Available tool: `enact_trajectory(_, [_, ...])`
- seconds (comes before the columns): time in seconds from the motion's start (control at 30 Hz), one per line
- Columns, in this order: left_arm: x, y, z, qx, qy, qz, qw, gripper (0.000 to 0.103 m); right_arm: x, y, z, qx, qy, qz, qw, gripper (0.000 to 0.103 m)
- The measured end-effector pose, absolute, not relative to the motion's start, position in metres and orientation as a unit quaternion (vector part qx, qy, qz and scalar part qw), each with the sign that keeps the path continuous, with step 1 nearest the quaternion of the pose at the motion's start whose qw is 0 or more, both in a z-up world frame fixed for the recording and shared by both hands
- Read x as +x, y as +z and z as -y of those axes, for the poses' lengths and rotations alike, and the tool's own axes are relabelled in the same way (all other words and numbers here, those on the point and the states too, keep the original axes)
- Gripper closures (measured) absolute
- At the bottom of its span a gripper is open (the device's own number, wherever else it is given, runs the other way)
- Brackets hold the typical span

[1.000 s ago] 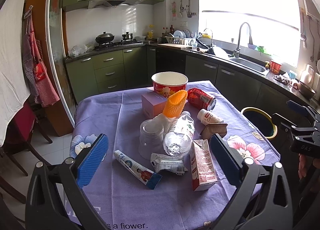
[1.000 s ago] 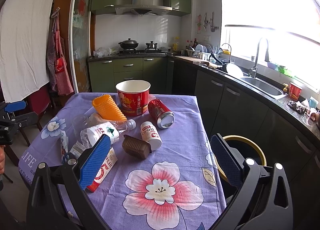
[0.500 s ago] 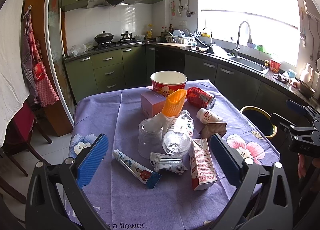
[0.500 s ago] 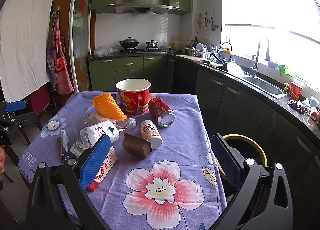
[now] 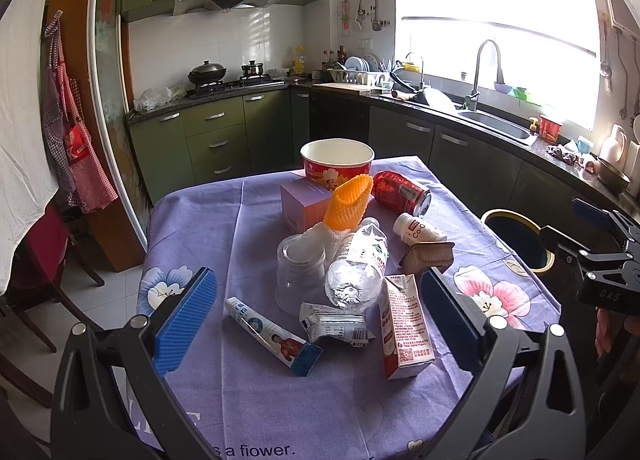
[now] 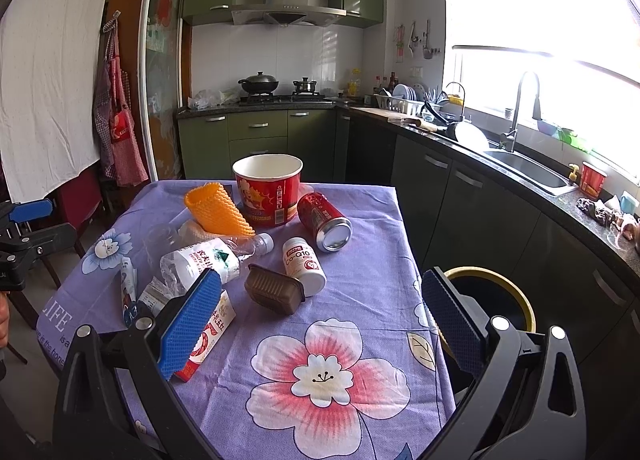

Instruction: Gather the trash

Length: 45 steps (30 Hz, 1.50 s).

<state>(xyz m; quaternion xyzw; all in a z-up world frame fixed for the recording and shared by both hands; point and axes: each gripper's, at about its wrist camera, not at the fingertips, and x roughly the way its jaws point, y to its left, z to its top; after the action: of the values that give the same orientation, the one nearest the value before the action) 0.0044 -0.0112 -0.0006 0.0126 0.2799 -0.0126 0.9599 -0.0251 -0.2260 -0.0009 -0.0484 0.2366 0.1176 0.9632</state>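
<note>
Nothing looks collected yet. Both the left tool [image 5: 318, 314] and the right tool [image 6: 320, 318] hover spread wide and empty. The trash lies heaped on the table [image 6: 360, 220]: bottle [image 5: 356, 264], carton [image 5: 404, 328], can [image 6: 324, 216], paper bowl [image 6: 267, 188]. The bin [image 6: 496, 300] stands just beside the table, kitchen cabinets behind.

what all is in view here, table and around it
paper bowl: 1, red, table's far end
soda can: 1, red, lying beside bowl
foam sleeve: 1, orange, centre pile
box: 1, lilac, centre
water bottle: 1, clear, lying
plastic cup: 1, clear, upside down
pill bottle: 1, white, lying
tray: 1, brown
carton: 1, red-white, near edge
tube: 1, white-blue
wrapper: 1, silver
bin: 1, yellow-rimmed, floor beside table
left gripper: open
right gripper: open
</note>
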Motion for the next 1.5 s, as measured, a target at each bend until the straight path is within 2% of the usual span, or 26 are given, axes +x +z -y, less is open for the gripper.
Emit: enact_trajectory(1.5, [0.006,-0.012,0.013,0.021,-0.016,-0.286,0.958,0.006,-0.013,-0.008,0.224,-0.05,0.126,-0.257,0.957,0.004])
